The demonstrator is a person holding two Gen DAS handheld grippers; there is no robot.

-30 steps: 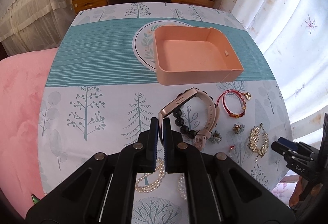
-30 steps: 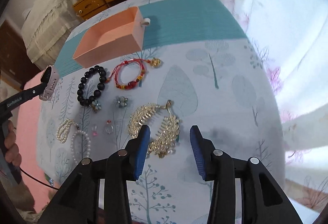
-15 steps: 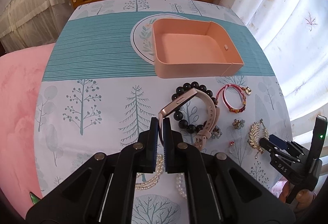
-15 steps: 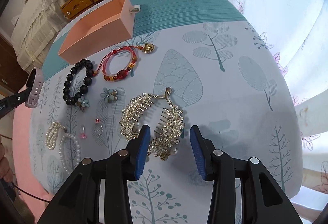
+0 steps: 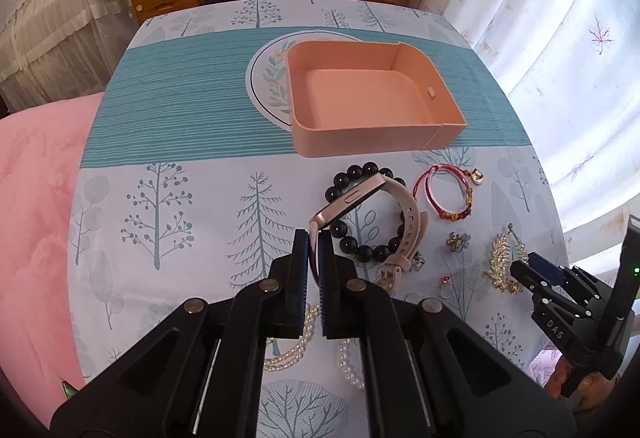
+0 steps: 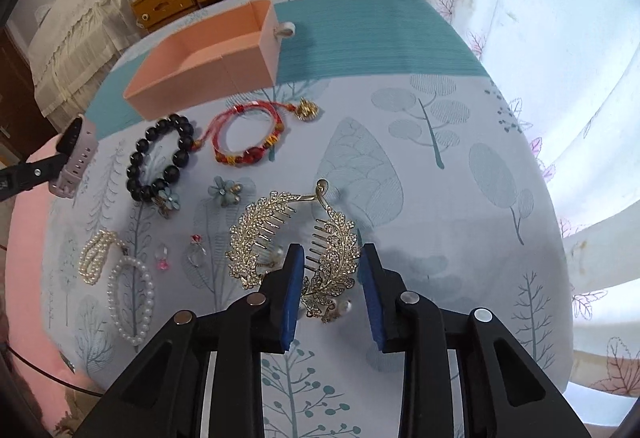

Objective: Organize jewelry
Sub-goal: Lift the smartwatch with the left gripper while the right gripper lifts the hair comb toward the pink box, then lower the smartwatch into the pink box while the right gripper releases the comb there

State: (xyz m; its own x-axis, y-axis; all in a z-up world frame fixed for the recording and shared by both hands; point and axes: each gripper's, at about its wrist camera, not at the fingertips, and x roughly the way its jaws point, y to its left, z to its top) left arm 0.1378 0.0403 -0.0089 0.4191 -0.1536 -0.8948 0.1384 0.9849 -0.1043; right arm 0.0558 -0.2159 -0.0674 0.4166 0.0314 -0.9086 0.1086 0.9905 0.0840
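Claw, right: your blue pads straddle one leaf of the gold rhinestone leaf-shaped hair comb, which lies flat on the tree-print tabletop. The jaws have just been closing, that leaf between them, but a gap shows on both sides and neither pad presses yet. The comb's two leaves join at a hook at the far end and spread toward you, so the long axis runs roughly along your pointing line and the pads cross the leaf's width. Judged the item in hand: yours is much the nearer claw.

Claw, left: clamped tight on the strap of the pink-banded rose-gold smartwatch, which you hold lifted above the tabletop.

Outward, loose on the cloth:
- black round-bead bracelet, beyond the comb to the left;
- red cord bracelet with gold charm, just beside the beads;
- two small blue flower pieces;
- two small clear drop earrings;
- white pearl strands, at the near left.

Furthest: empty salmon-pink open rectangular tray, on the teal band, well apart from the comb and beyond the bracelets. Likely destination, so the comb would travel forward and left.
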